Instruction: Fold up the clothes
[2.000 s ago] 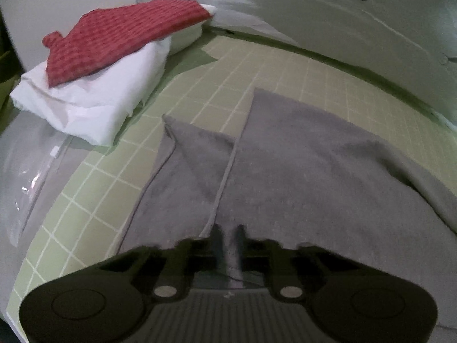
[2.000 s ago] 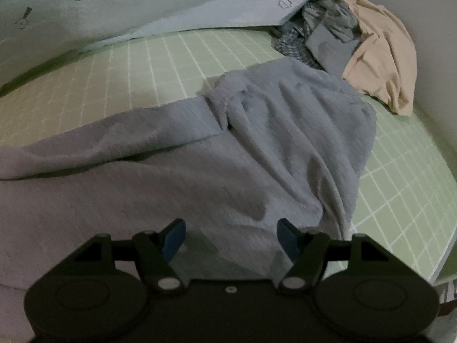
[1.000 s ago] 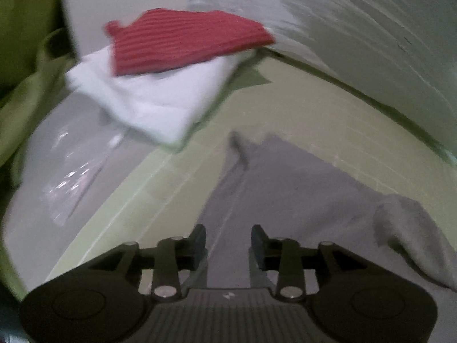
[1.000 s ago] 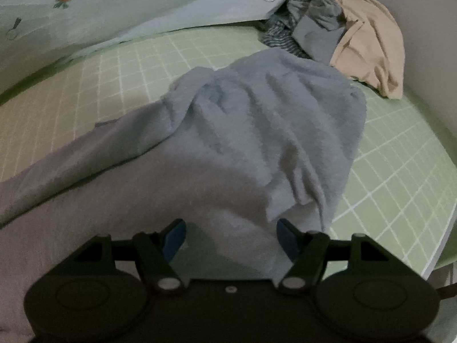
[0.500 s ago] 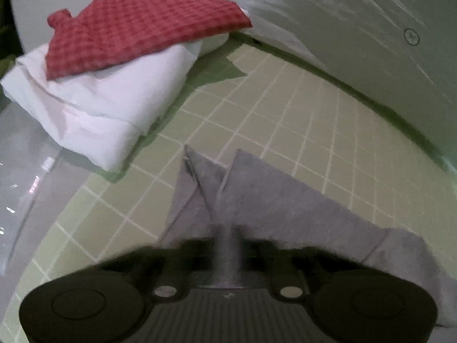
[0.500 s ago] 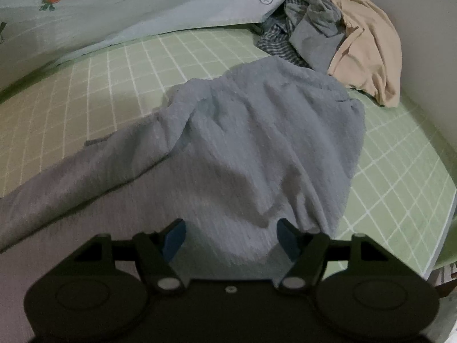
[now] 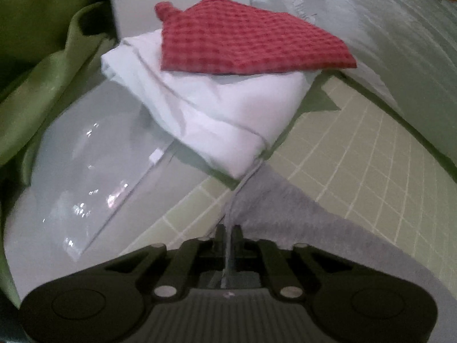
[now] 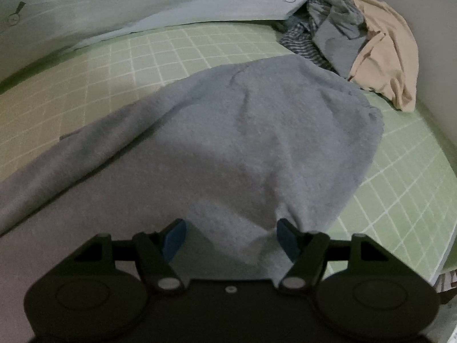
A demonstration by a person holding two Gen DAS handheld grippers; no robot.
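A grey fleece garment (image 8: 228,131) lies spread across the green checked sheet (image 8: 142,54). In the left wrist view its hem edge (image 7: 242,183) rises in a taut fold into my left gripper (image 7: 228,233), which is shut on it, lifted off the sheet. My right gripper (image 8: 231,234) hovers just over the bunched right part of the garment, open, blue pads (image 8: 172,238) wide apart with the cloth lying under them.
A folded white cloth (image 7: 217,105) with a folded red checked cloth (image 7: 242,45) on top sits just ahead of the left gripper. A clear plastic bag (image 7: 94,171) and green fabric (image 7: 37,85) lie left. A heap of unfolded clothes (image 8: 368,43) sits at the far right. The pillow (image 8: 142,3) is behind.
My left gripper has shut on the grey garment's edge and pulled it left toward the folded pile. The garment's left part has drawn out flatter. The right gripper stays open, barely moved.
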